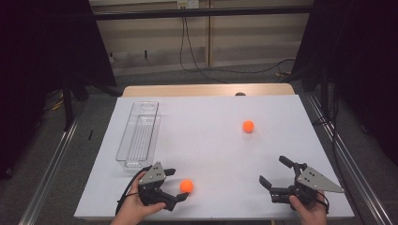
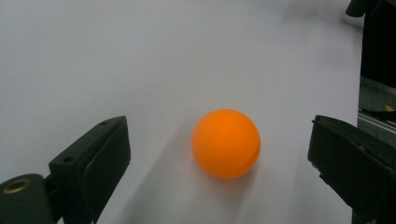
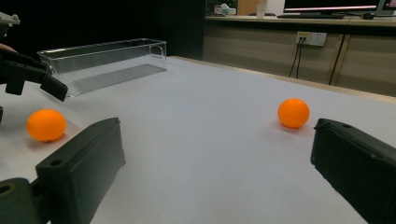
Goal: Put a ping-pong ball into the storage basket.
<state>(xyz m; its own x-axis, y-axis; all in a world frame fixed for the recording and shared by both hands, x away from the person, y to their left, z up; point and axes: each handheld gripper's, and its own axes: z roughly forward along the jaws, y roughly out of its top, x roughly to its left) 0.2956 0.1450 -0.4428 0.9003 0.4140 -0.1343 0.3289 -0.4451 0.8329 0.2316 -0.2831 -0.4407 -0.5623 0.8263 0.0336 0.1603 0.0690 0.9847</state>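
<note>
1. Grasp approach, left side. My left gripper (image 1: pixel 177 186) was released, its jaws spread wide, and the near orange ball (image 1: pixel 187 185) sat on the white table (image 1: pixel 206 154) between my fingers (image 2: pixel 100 161), touching neither.
2. Centring. In the left gripper view the ball (image 2: pixel 226 143) lay nearer the jaw at that view's right than the other; I judged that I should shift toward that side until the gaps matched, so that neither pad nudged it first.
3. Closing. A smooth, light ball would likely squirt out of a fast pinch; a slow, level close across its widest part seemed best.
4. Idle side. My right gripper (image 1: pixel 277 176) was likewise released and held nothing; the far orange ball (image 3: pixel 293 112) lay ahead of its fingers, well apart.
5. Likely destination. The clear tray (image 1: pixel 139 136) stood just beyond my left gripper.
</note>
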